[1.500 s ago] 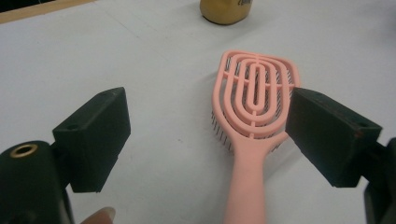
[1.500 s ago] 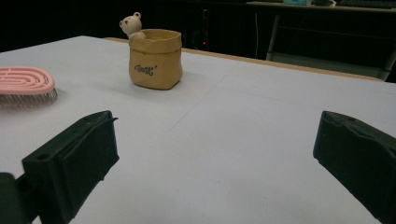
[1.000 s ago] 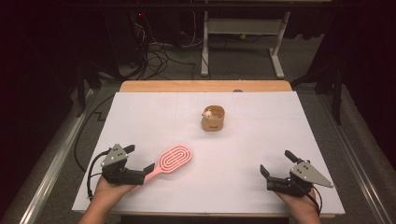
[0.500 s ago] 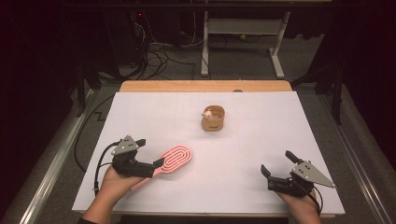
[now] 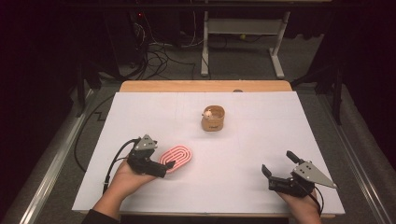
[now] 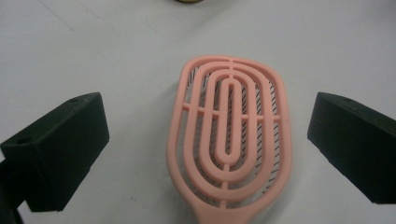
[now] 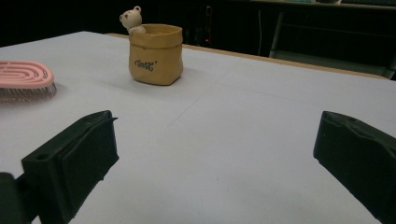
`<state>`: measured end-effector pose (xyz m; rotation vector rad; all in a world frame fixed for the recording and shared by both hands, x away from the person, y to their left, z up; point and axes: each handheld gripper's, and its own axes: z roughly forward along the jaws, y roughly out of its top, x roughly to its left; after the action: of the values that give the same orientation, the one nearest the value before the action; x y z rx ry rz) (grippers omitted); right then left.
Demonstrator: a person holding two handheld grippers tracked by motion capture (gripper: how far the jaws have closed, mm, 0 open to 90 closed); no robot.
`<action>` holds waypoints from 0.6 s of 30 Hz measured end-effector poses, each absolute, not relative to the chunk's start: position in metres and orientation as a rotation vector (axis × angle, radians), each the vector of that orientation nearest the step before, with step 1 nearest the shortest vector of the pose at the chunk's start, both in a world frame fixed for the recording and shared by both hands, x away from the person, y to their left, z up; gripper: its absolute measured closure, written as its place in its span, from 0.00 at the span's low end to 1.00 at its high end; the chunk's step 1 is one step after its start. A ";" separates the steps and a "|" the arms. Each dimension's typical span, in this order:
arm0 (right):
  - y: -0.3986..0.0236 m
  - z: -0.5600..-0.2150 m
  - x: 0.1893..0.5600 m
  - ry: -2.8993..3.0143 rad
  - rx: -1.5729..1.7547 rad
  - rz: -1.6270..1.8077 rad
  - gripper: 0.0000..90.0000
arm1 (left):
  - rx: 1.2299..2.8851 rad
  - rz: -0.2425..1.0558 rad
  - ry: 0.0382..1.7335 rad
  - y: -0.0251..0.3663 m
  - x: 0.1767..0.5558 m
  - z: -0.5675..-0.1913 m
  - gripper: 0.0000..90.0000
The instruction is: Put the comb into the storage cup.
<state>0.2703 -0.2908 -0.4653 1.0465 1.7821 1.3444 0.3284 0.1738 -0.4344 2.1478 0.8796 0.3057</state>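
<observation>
Object: pink hairbrush (image 6: 229, 140), lying flat, bristles down, on the white table (image 5: 243, 154), near its front-left part.
Left gripper (image 5: 164, 168): jaws spread wide, one on each side of the brush head, neither touching it.
Right gripper (image 5: 276, 169): spread apart, holding nothing, resting well apart at front right.
Bystander: tan pot (image 7: 156, 53) with a small bear figure (image 7: 131, 19), farther back (not involved).
Handling: probably light, stiff plastic; smooth rim may slip.
Grip site: the narrow neck where head meets handle, or across the head's edges (avoid the yielding bristles).
</observation>
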 end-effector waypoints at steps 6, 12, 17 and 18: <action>-0.291 -0.465 0.270 1.782 1.042 1.345 0.00 | 2.256 0.311 0.846 0.160 0.335 -0.435 0.00; -0.292 -0.465 0.270 1.780 1.044 1.344 0.00 | 2.326 0.301 0.827 0.150 0.339 -0.438 0.00; -0.292 -0.464 0.270 1.777 1.041 1.346 0.00 | 2.380 0.274 0.840 0.142 0.344 -0.443 0.00; -0.293 -0.464 0.270 1.777 1.043 1.346 0.00 | 2.399 0.271 0.839 0.140 0.345 -0.444 0.00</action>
<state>0.2698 -0.2927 -0.4643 1.0430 1.7774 1.3456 0.3448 0.1402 -0.4444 2.3985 0.8395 0.2709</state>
